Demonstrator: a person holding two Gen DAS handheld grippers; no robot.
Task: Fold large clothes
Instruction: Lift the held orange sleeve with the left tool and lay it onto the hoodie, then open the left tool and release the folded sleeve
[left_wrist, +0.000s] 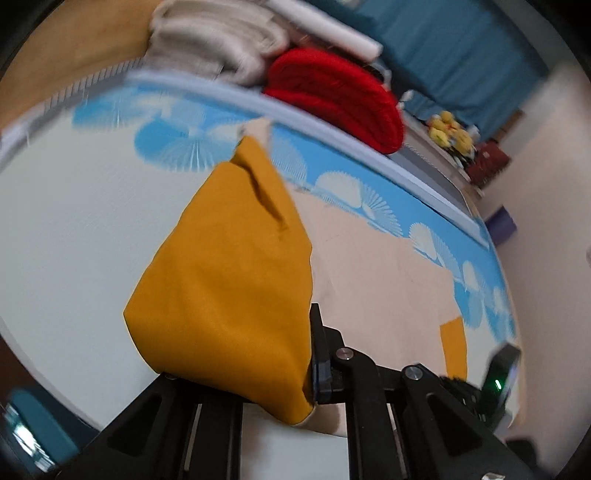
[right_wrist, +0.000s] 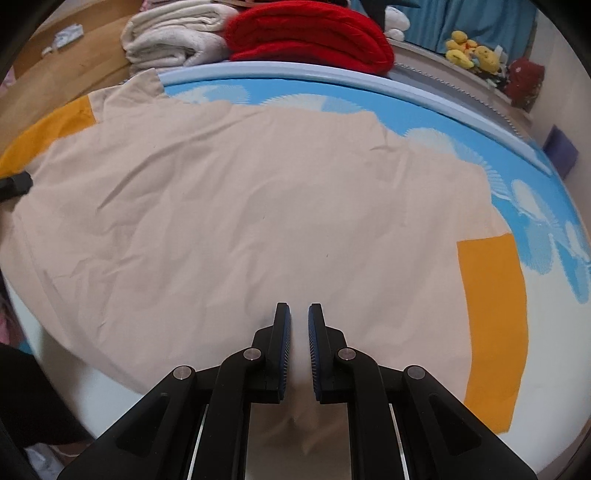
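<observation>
A large beige shirt (right_wrist: 240, 206) with mustard-yellow sleeve ends lies spread on the bed. My left gripper (left_wrist: 306, 354) is shut on the left yellow sleeve (left_wrist: 229, 288) and holds it lifted above the bed; the cloth hides its left finger. The same sleeve shows at the far left of the right wrist view (right_wrist: 48, 129). My right gripper (right_wrist: 299, 332) sits low over the shirt's near hem, jaws narrowly apart with beige cloth between the pads. The right yellow sleeve (right_wrist: 491, 317) lies flat to its right.
The bed sheet (right_wrist: 535, 192) is white with a blue fan-patterned border. At the far edge lie a folded white blanket (right_wrist: 173, 37) and a folded red blanket (right_wrist: 310, 33). Yellow plush toys (right_wrist: 472, 51) sit on a shelf behind. Wooden floor (right_wrist: 74, 66) shows at far left.
</observation>
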